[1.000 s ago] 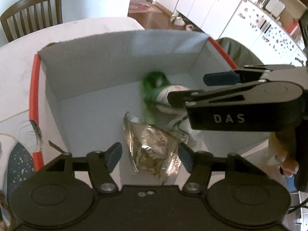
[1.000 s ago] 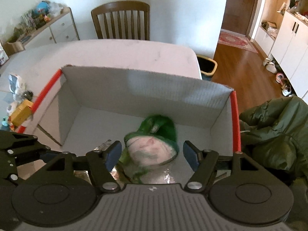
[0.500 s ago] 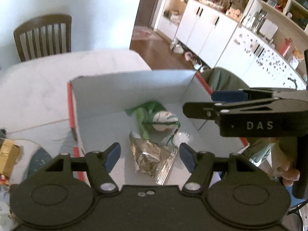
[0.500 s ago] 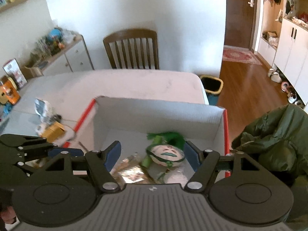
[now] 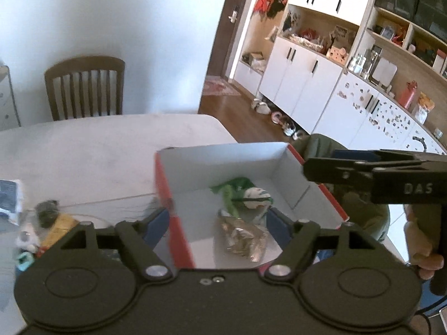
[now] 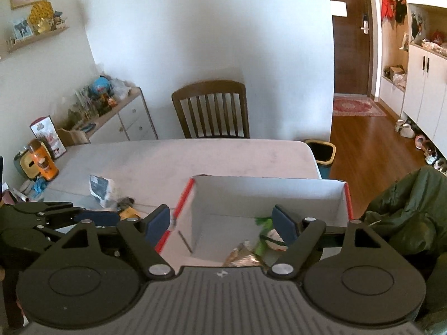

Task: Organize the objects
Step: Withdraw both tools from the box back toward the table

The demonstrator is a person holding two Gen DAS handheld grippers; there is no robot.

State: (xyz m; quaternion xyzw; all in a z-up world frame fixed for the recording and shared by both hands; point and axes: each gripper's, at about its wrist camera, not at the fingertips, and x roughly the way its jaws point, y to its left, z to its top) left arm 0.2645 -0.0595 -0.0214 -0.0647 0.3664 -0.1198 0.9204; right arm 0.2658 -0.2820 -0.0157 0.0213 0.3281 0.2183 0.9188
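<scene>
Both hand-held grippers hang above the table [image 6: 195,156] with their jaws spread wide and nothing between them. The left gripper [image 5: 218,223] looks down into the white box with the red rim [image 5: 164,184], which fills the lower centre of its frame; on the box floor lie a crumpled foil packet [image 5: 243,237], close to the bottom of the frame, and just beyond it, touching or nearly so, a small round toy with green fabric [image 5: 245,192]. The right gripper [image 6: 223,222] sees the same box in the lower middle of its frame, the packet and toy partly hidden behind its right finger. What is not yet in the box sits to the lower left of both frames: a yellow carton [image 5: 60,223] with a dark small thing on top and other bits too blurred to name, and further up-left a white and blue pouch [image 6: 100,187] lying flat on the tabletop. In the right wrist view this clutter lies just beside the box's left wall, and the left gripper shows at the left edge right over it, so the left one is plainly the nearer of the two; the right gripper would have to cross the box. The carton's long axis seems to run diagonally from lower left to upper right, so a grip across its narrow side would likely suit, though the blur leaves that uncertain. The next step is probably a leftward swing of the left gripper down to that pile.
</scene>
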